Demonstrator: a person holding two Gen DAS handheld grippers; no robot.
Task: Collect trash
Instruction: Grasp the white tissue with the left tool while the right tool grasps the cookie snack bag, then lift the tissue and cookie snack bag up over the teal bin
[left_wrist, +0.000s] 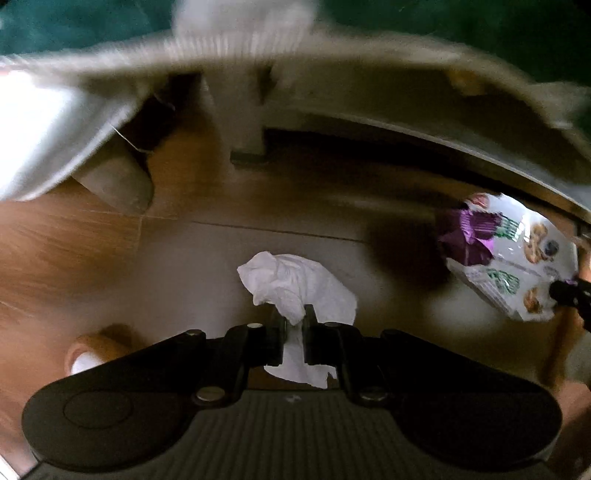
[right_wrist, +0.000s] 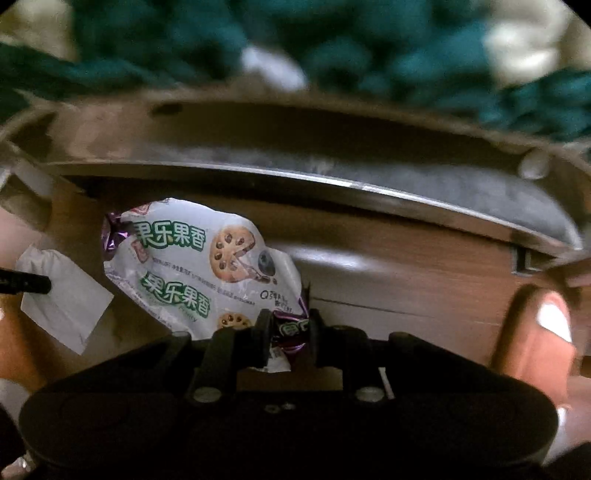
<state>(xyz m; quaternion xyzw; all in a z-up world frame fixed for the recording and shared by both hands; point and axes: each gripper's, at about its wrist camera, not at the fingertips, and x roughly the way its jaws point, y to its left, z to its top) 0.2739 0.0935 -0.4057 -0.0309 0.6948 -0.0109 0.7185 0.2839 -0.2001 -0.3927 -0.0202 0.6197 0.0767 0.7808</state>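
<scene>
The snack wrapper (right_wrist: 192, 273) is a white packet with green characters and cookie pictures. Its long axis runs from the upper left of the right wrist view down to the lower right, and its purple crimped end sits between the fingers of the right gripper (right_wrist: 286, 328), which is clenched on that end. The rest of the packet spreads away from the fingertips, above a brown wooden floor (right_wrist: 424, 273).

The crumpled white tissue (left_wrist: 295, 284) is pinched by the left gripper (left_wrist: 294, 319), whose jaws are closed tight on its lower fold. The tissue fans out beyond the fingertips toward the upper left, and a tail of it hangs back under the gripper.

Only the left wrist view shows a grey slipper (left_wrist: 118, 184) on the floor and a white cloth (left_wrist: 44, 140) at the left edge. Only the right wrist view shows the printing on the packet clearly, and a person's thumb (right_wrist: 535, 328) at the right. Both views show teal fabric (right_wrist: 166, 44) at the top, blurred.
</scene>
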